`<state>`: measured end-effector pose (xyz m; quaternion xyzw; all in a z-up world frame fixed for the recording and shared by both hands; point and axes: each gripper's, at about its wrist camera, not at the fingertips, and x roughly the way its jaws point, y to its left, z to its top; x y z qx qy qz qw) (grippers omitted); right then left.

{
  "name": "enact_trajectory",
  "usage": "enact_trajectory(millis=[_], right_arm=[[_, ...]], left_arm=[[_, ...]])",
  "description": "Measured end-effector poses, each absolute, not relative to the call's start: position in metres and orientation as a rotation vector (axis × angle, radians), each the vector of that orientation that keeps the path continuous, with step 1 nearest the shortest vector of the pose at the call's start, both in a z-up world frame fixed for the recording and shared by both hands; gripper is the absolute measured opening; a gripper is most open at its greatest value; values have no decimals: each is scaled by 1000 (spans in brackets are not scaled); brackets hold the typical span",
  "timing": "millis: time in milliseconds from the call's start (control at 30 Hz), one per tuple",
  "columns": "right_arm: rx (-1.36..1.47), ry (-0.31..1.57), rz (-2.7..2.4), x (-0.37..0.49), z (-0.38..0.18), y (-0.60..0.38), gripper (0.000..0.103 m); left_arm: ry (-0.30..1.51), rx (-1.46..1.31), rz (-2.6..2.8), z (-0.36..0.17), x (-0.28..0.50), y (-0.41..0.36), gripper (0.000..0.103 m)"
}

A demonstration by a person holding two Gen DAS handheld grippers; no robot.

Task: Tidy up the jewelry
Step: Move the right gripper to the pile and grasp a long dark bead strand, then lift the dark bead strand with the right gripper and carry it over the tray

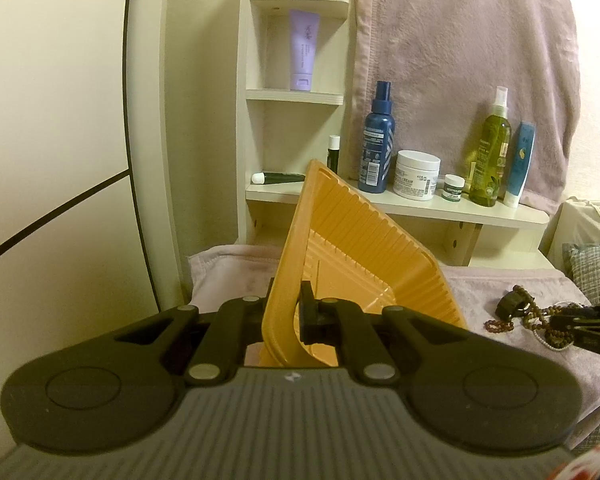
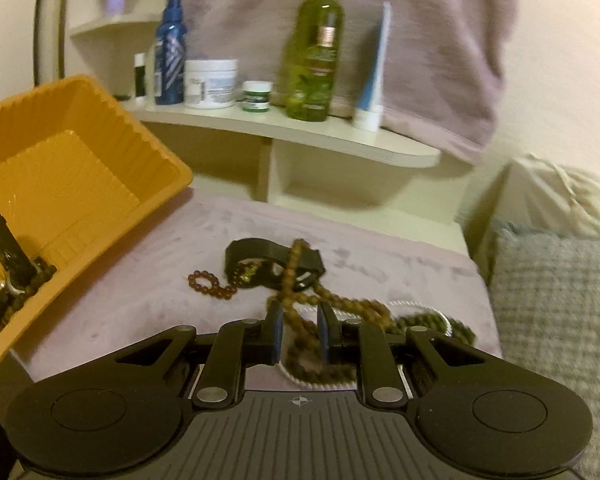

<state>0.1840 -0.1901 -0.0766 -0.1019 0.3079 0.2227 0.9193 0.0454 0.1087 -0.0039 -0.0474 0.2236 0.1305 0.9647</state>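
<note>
My left gripper point(image 1: 290, 310) is shut on the near wall of an orange ribbed bin point(image 1: 360, 240), holding it tilted above the mauve cloth. In the right wrist view the bin point(image 2: 80, 152) opens toward me, with dark shapes in its low corner that I cannot make out. A jewelry pile lies on the cloth: a black band point(image 2: 276, 256), an amber bead bracelet point(image 2: 208, 284), a brown bead necklace point(image 2: 340, 304), a white strand and dark beads point(image 2: 428, 322). My right gripper point(image 2: 300, 332) is low over the pile. It is open and narrowly parted, with brown beads in the gap.
A cream shelf point(image 2: 300, 132) behind the cloth carries a blue spray bottle point(image 1: 376, 148), a white cream jar point(image 1: 416, 174), a small jar, a green spray bottle point(image 2: 314, 52) and a blue tube. A checked cushion point(image 2: 560, 320) lies right of the cloth. A mauve towel hangs behind.
</note>
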Motion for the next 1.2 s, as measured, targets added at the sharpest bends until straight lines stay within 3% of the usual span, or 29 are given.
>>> enact_trajectory(millis=[333,467,1200], right_arm=[[-316,662,466,206,-93,-168,18],[-316,621,457,199,-85,-171,7],[-271,351,416,183,28,-214,6]], left_arm=[[451,-103,266,-4,45,110,6],[451,-104,267,-4,45,110,6],[448,-107,266,-4,45,111,6]])
